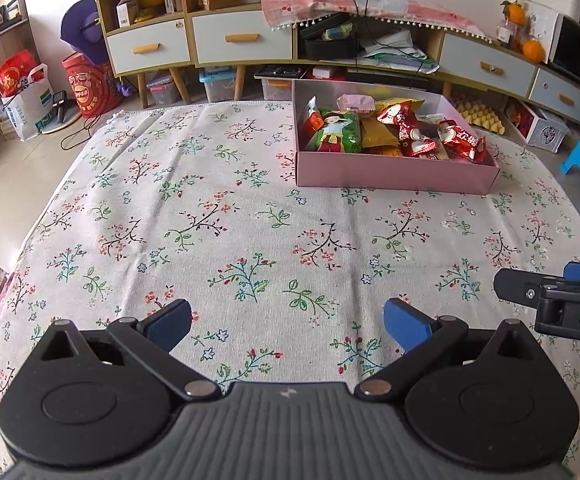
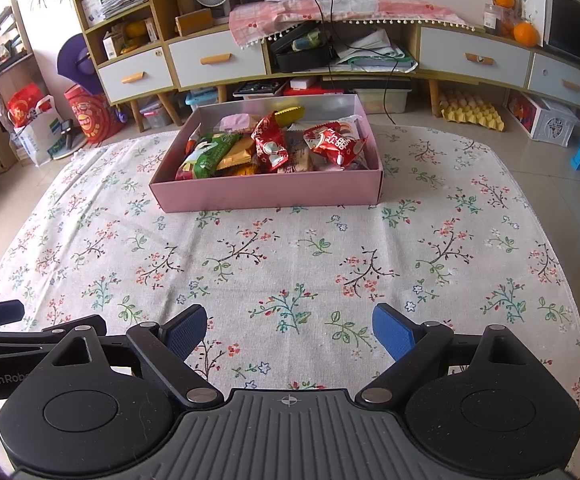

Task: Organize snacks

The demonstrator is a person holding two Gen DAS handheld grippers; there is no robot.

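1. Nearest, the left gripper (image 1: 288,326) hangs low over the near edge of the surface (image 1: 250,240), its jaws spread wide with nothing between the blue pads. The right gripper (image 2: 290,330) sits beside it at about the same height, jaws likewise spread and empty. Judged from this, both are parked in a neutral waiting pose with no grasp under way.

2. The two tools are close neighbours: the tip of the right one shows at the right border of the left wrist view, and the left one shows at the left border of the right wrist view. A sideways swing of either could knock the other.

3. Between the grippers and the box lies a broad bare stretch of flowered tablecloth (image 2: 290,264). I can see no loose packets on it, so a forward move has open room.

4. Toward the far edge, right of centre, stands the pink box (image 2: 266,194), its near wall facing the grippers. The snacks (image 2: 274,144) lie heaped inside: red wrappers, a green packet, yellow ones. All appear gathered in, so the sorting looks near its end.

5. The box's far wall sits near the far edge of the surface; pushing it would risk a fall to the floor (image 2: 449,120).
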